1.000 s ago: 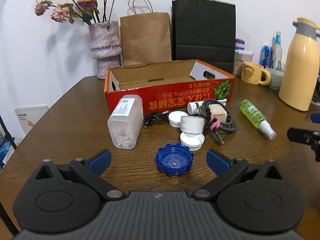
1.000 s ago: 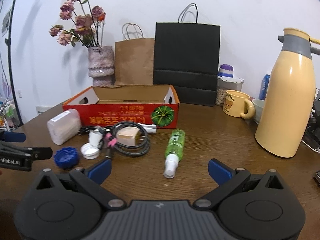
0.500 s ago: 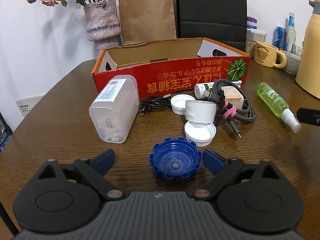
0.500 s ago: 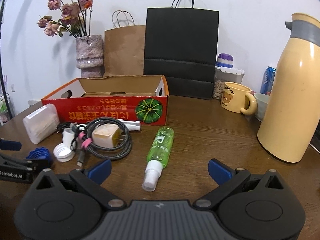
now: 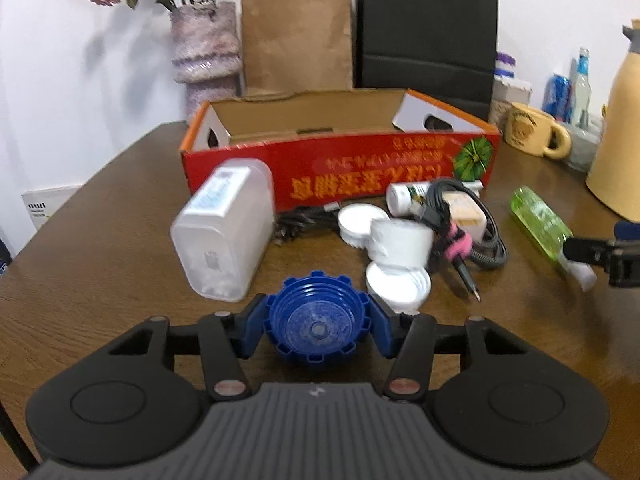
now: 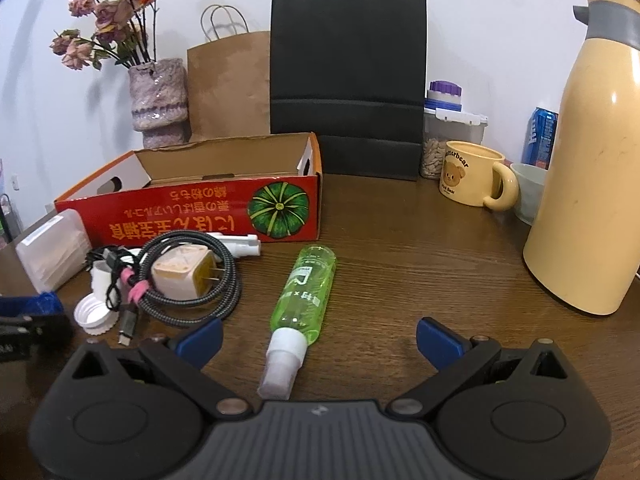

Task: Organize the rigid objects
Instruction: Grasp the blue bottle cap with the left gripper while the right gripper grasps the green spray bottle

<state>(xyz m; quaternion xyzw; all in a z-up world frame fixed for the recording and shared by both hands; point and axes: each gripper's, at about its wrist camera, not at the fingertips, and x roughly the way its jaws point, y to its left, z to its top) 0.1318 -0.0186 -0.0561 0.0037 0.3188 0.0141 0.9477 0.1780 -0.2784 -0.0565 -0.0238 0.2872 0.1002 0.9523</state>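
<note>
The blue ridged cap (image 5: 317,325) lies open side up on the wooden table (image 5: 100,264), pinched between the blue pads of the left gripper (image 5: 317,326), one pad against each side of its toothed rim. Just beyond it sits a white cap (image 5: 398,285), close to the right-hand pad; a second white cap (image 5: 360,218) and a short white cylinder (image 5: 400,240) lie behind that. To the left, a clear plastic container (image 5: 226,228) lies on its side, its near corner just beside the blue cap. Bare tabletop runs from there to the left edge.

Half a second ago the left gripper's pads stood apart either side of the cap; now they have closed onto it.

The right gripper (image 6: 318,336) is spread wide with nothing between its pads, low over the table. The green spray bottle (image 6: 306,288) lies lengthwise, its white nozzle end between the pads and touching neither. It sits nearer the camera than before. Left of it is a coiled braided cable (image 6: 192,288) around a wall charger (image 6: 184,272), with a white tube (image 6: 236,246) behind. Open table lies right of the bottle up to the cream thermos (image 6: 596,184).

The red cardboard box (image 5: 340,168) stands open-topped behind the clutter. Behind it, against the white wall, are a vase of dried roses (image 6: 160,96), a brown paper bag (image 6: 228,84) and a black paper bag (image 6: 348,80); a bear mug (image 6: 472,180) stands to the right.
</note>
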